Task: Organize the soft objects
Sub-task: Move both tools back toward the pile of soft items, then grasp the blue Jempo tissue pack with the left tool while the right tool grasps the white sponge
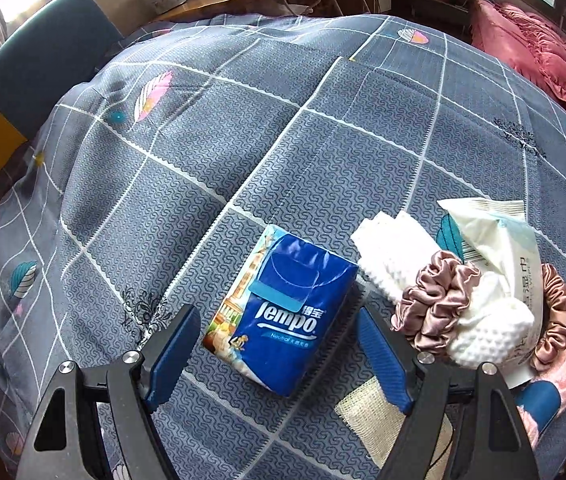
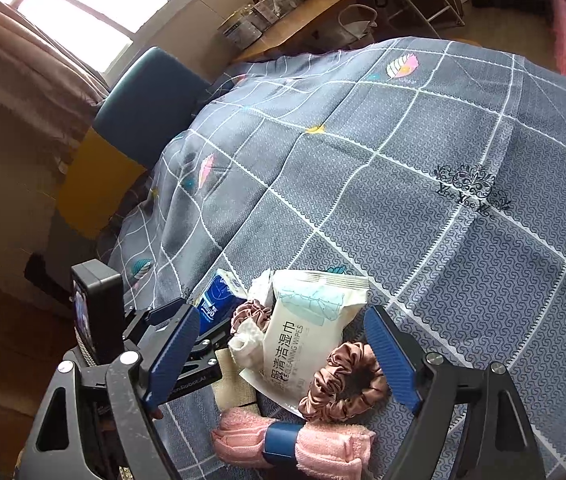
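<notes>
Left gripper gaped wide around blue tissue pack, lower centre, pads clear. Right gripper open over wipes pack, scrunchie.

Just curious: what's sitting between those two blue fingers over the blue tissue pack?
The Tempo tissue pack itself lies between the open left gripper's fingers, untouched, on the bedspread; the left wrist view shows it.

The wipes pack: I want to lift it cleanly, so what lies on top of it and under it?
On the wipes pack rests a brown scrunchie. A white cloth and a beige mat poke out from under it. How far they run beneath is hidden.
</notes>
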`<action>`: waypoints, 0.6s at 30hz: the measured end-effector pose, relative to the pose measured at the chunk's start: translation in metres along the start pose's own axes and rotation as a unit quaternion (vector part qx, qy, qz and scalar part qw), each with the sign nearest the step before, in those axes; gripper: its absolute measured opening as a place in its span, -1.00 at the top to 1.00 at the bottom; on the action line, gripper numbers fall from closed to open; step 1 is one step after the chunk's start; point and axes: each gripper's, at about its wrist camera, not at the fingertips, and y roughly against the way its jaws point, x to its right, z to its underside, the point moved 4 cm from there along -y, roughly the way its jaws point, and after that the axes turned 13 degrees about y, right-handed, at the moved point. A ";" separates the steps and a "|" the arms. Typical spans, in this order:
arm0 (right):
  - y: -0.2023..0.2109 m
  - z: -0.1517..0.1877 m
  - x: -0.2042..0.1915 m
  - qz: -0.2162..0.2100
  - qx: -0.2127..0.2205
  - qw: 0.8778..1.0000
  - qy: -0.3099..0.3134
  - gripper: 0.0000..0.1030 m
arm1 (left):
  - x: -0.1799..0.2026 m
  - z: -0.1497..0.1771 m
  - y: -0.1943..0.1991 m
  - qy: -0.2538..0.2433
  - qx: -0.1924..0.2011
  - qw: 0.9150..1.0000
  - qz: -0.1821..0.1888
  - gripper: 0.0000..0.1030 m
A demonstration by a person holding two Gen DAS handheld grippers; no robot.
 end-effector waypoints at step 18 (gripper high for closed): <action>-0.029 0.015 -0.071 0.045 -0.049 0.973 0.219 -0.21 | -0.057 0.026 0.043 0.156 0.004 0.988 -0.011 -0.16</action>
